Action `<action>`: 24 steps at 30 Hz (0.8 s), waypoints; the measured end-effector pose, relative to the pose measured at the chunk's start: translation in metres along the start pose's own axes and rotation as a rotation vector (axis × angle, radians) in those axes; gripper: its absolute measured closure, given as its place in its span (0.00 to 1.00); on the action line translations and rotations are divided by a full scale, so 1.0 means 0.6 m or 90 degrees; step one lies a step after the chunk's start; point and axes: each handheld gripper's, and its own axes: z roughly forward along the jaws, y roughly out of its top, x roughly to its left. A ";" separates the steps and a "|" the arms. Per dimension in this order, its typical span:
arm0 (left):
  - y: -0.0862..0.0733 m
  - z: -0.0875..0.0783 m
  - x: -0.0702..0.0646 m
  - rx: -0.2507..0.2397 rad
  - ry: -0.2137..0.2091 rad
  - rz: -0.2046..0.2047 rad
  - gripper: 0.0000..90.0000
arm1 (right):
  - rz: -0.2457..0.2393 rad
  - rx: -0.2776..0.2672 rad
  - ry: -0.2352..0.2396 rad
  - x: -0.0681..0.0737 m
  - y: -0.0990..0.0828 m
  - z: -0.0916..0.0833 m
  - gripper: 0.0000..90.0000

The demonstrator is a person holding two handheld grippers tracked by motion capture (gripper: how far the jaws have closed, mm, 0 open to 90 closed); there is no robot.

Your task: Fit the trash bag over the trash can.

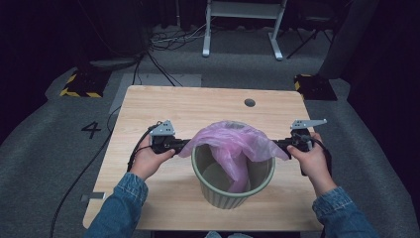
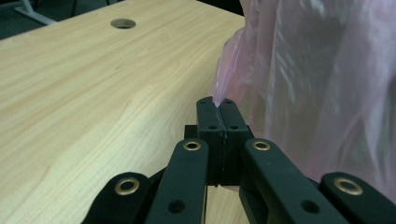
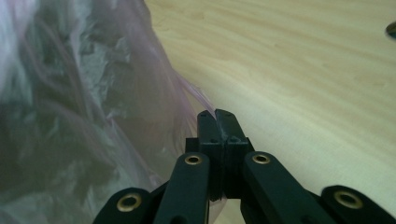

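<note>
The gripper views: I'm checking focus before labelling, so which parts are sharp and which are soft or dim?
Left gripper view: black jaws sharp, pink bag close and hazy, with pale glare streaks. Right gripper view: dimmer, bag blurred and shadowed, table evenly lit. High view: table bright, surrounding floor dark.

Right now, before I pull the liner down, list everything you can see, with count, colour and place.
bag: one, pink see-through plastic, stretched over the bin's mouth and hanging inside, each side pinched.
bin: one, pale green, ribbed, upright near the table's front edge.
table: one, light wood, round cable hole at the far right.
floor blocks: two, black with yellow stripes, beyond the far corners.
white frame: one, on the floor behind.
left gripper: black, shut on the bag's edge, left of the bin.
right gripper: black, shut on the bag's other side.
sleeves: two, blue denim, bottom edge.
</note>
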 end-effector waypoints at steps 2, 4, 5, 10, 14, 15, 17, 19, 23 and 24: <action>-0.009 0.003 0.000 0.006 0.000 0.000 1.00 | 0.007 0.006 0.007 0.000 -0.018 0.006 1.00; -0.018 0.008 0.001 0.010 0.001 -0.002 1.00 | 0.019 0.013 0.013 -0.001 -0.035 0.015 1.00; -0.023 0.009 0.001 0.010 -0.002 -0.007 1.00 | 0.022 0.016 0.016 -0.002 -0.043 0.020 1.00; -0.027 -0.009 0.001 -0.034 0.020 -0.020 0.87 | 0.019 0.000 0.001 0.001 -0.054 0.016 0.85; -0.018 -0.052 0.007 -0.077 0.080 -0.027 0.68 | 0.024 -0.043 -0.082 -0.008 -0.047 -0.019 0.63; -0.013 -0.066 0.011 -0.088 0.110 -0.021 0.65 | 0.029 -0.043 -0.099 -0.011 -0.045 -0.026 0.62; -0.007 -0.082 0.014 -0.116 0.122 -0.029 0.58 | 0.036 -0.066 -0.131 -0.021 -0.037 -0.046 0.56; -0.001 -0.091 0.011 -0.138 0.103 -0.028 0.57 | 0.049 -0.095 -0.141 -0.026 -0.029 -0.061 0.50; 0.012 -0.078 -0.004 -0.127 0.076 0.015 0.45 | 0.037 -0.118 -0.142 -0.025 -0.011 -0.079 0.47; 0.019 -0.072 -0.006 -0.123 0.078 0.029 0.42 | 0.034 -0.113 -0.143 -0.025 -0.009 -0.078 0.47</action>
